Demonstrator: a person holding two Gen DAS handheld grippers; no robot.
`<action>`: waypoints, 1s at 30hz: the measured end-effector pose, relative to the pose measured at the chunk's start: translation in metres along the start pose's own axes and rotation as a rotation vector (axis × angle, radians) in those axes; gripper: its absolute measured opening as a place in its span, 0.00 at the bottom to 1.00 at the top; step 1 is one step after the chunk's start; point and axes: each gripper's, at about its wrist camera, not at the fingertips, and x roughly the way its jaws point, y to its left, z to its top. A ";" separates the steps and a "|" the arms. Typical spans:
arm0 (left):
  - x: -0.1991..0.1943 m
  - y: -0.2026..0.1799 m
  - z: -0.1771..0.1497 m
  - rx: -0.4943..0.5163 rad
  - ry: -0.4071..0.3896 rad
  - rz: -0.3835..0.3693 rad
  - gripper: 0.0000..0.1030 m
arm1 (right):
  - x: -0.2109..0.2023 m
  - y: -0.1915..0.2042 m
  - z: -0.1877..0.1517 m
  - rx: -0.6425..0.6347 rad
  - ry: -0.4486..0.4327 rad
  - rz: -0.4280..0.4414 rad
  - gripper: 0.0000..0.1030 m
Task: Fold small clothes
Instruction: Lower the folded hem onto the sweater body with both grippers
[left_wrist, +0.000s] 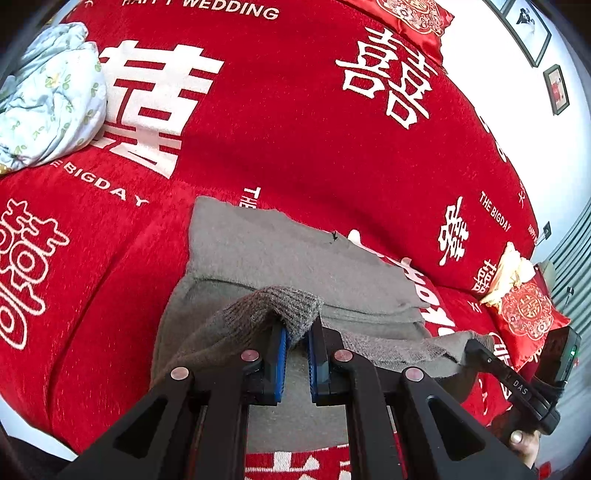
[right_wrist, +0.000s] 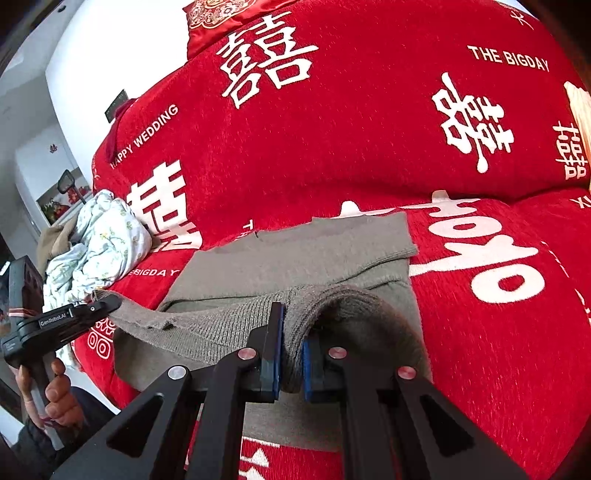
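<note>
So both grippers are clamped on the same grey knit sweater (left_wrist: 280, 254), which lies spread on a bed with a red wedding blanket (left_wrist: 295, 122) (white double-happiness characters, "THE BIGDAY", "HAPPY WEDDING"). The left gripper (left_wrist: 297, 339) has its blue pads nearly together, pinching a bunched-up ribbed edge of the sweater lifted off the bed. The right gripper (right_wrist: 291, 354) does the same on its side, with a thick fold of knit wedged between its pads.

What each camera adds: the left wrist view catches the other gripper at the far right edge, nipping the sweater's hem, plus a thumb (left_wrist: 519, 439) under it. It also shows two framed pictures (left_wrist: 533, 26) on the wall, a red embroidered pillow (left_wrist: 417, 14) up top and a second red cushion (left_wrist: 524, 310) at right with something cream-coloured beside it.

The right wrist view shows the left gripper from the side at the left edge, with a hand (right_wrist: 55, 395) wrapped round its handle, and a white cabinet (right_wrist: 44, 173) behind. The crumpled floral cloth (right_wrist: 107, 236) shows in both views, just left of the sweater on the blanket.
</note>
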 end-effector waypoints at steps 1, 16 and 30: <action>0.001 0.000 0.001 0.000 0.001 0.000 0.10 | 0.002 -0.001 0.000 0.006 0.002 0.001 0.09; 0.030 0.000 0.030 0.000 -0.011 0.030 0.10 | 0.036 -0.012 0.026 0.052 0.017 0.022 0.09; 0.073 0.006 0.036 0.036 -0.009 0.119 0.10 | 0.074 -0.018 0.038 0.032 0.032 0.011 0.09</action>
